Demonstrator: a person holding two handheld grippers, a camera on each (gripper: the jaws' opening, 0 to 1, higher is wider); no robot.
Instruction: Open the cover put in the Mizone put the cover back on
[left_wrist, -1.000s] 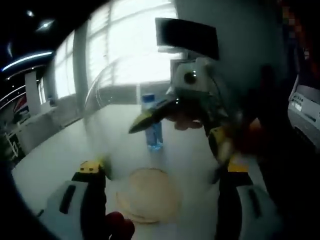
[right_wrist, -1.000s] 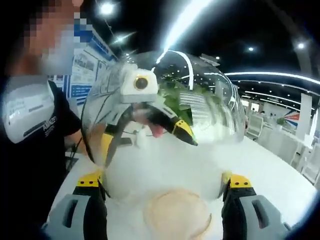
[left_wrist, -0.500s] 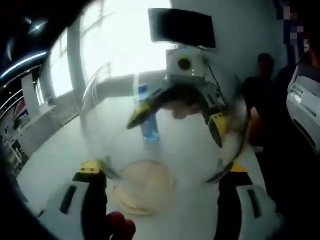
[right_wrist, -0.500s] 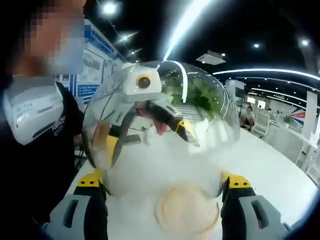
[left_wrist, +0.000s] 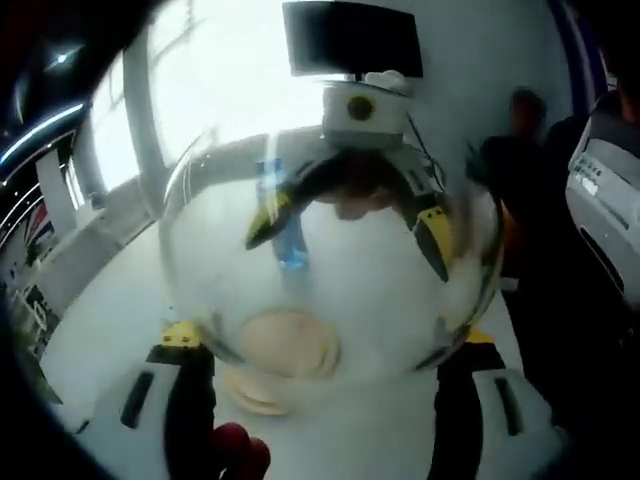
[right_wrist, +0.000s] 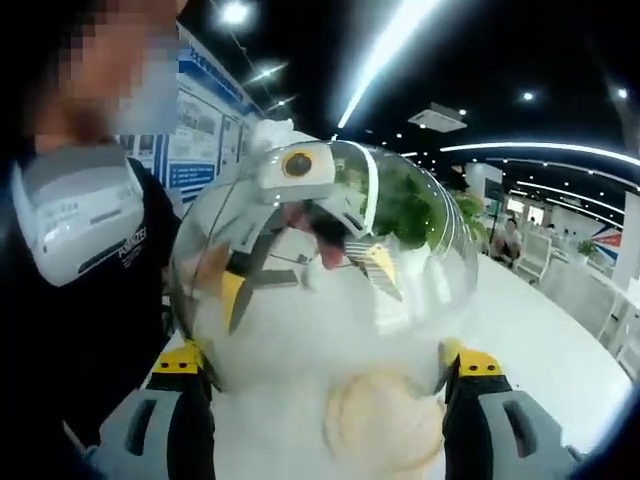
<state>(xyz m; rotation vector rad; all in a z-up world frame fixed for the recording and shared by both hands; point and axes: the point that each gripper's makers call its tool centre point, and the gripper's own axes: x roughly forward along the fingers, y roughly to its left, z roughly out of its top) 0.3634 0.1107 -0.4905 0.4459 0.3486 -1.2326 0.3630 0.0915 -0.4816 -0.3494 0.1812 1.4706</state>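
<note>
A clear dome cover (left_wrist: 330, 260) is held in the air between my two grippers, which face each other across it. My left gripper (left_wrist: 325, 338) clasps it with its yellow-tipped jaws against the dome's sides, and my right gripper (right_wrist: 328, 358) grips the dome (right_wrist: 320, 270) the same way from the opposite side. Through the glass I see the right gripper (left_wrist: 350, 225) in the left gripper view and the left gripper (right_wrist: 308, 290) in the right gripper view. A round wooden base (left_wrist: 285, 350) lies on the table below the dome. The blue Mizone bottle (left_wrist: 290, 235) stands upright beyond it, seen through the glass.
The white table (left_wrist: 100, 330) stretches out around the base. A person in a black shirt (right_wrist: 90, 300) stands close on the left of the right gripper view. A dark monitor (left_wrist: 350, 40) hangs behind, and a white machine (left_wrist: 605, 220) is at the right.
Both grippers have raised the dome higher off the wooden base, and both views have tilted upward with it. The bottle and base stay in place on the table.
</note>
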